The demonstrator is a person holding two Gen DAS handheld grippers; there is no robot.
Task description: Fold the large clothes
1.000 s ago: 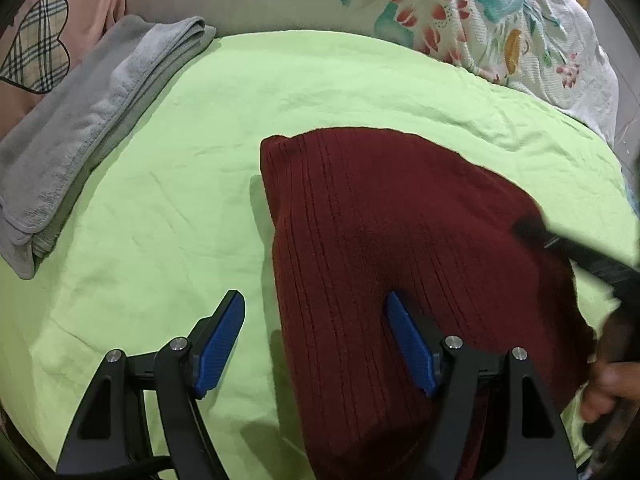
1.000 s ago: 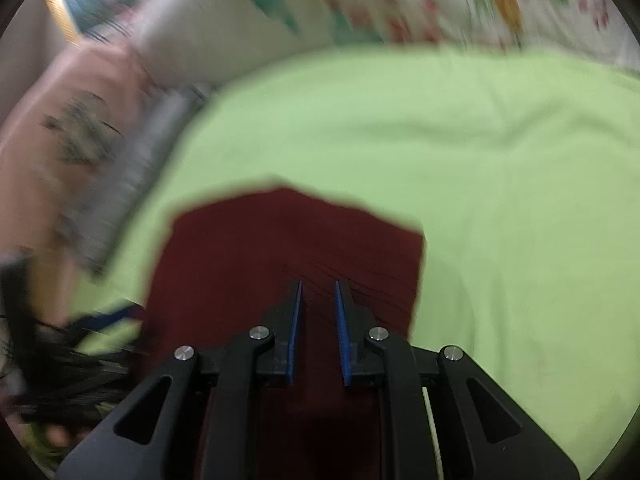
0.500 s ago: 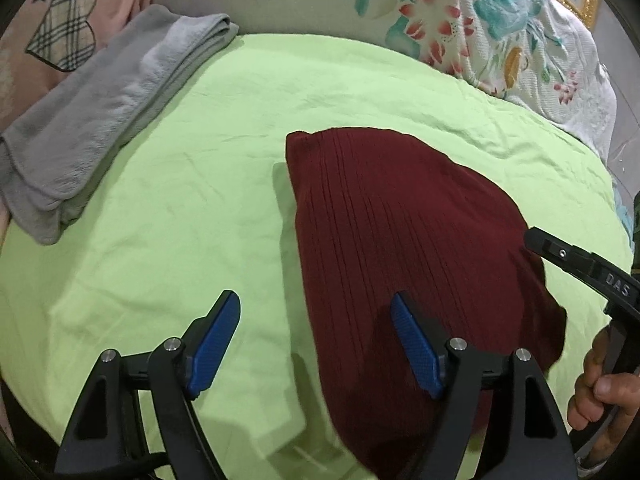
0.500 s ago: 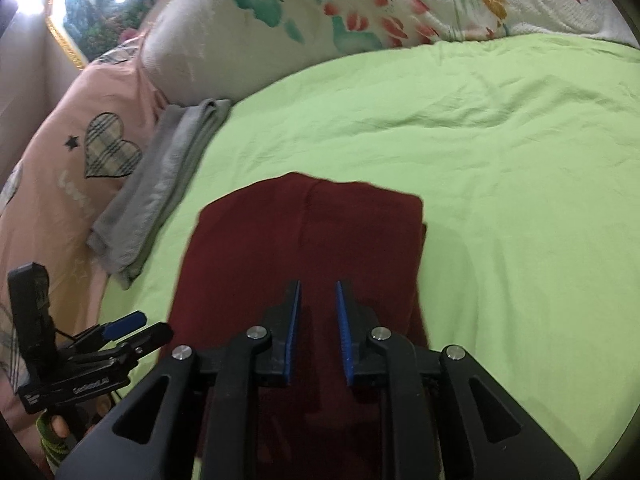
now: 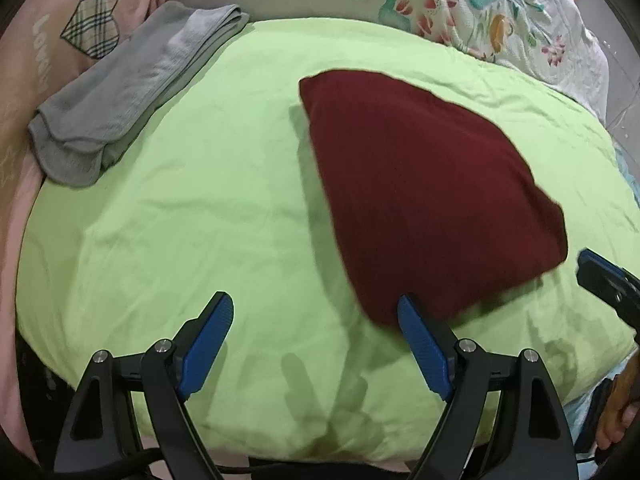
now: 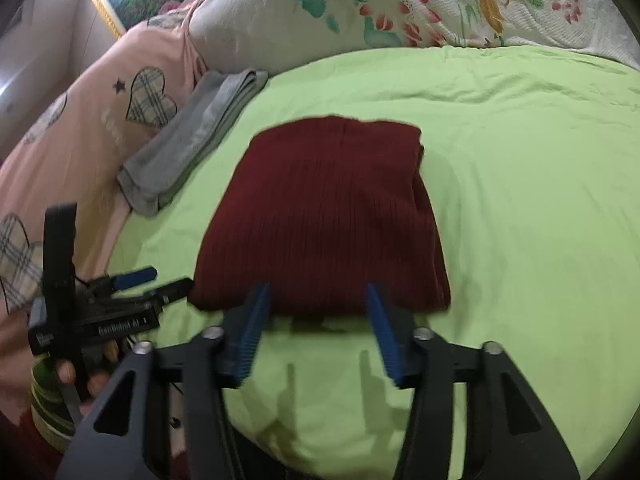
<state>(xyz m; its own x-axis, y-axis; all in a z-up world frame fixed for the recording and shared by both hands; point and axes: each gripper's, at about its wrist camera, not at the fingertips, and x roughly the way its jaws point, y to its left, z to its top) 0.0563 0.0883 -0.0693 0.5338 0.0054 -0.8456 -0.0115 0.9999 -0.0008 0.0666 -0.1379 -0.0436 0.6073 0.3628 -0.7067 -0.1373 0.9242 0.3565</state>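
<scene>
A dark red ribbed garment [image 5: 424, 192] lies folded into a compact block on the light green sheet [image 5: 192, 208]; it also shows in the right wrist view [image 6: 320, 216]. My left gripper [image 5: 316, 344] is open and empty, above the sheet near the garment's near corner. My right gripper [image 6: 316, 328] is open and empty, just short of the garment's near edge. The left gripper [image 6: 132, 284] shows at the left of the right wrist view, and the right gripper's tip [image 5: 604, 276] at the right edge of the left wrist view.
A folded grey garment [image 5: 132, 88] lies at the sheet's far left edge, also in the right wrist view [image 6: 192, 140]. A pink heart-print cover [image 5: 60, 40] lies to the left. Floral pillows [image 5: 460, 4] line the far side. The bed's near edge [image 5: 320, 448] is close below the grippers.
My right gripper has opened. Both grippers have pulled back from the red garment toward the bed's near edge; the garment lies free on the sheet.
</scene>
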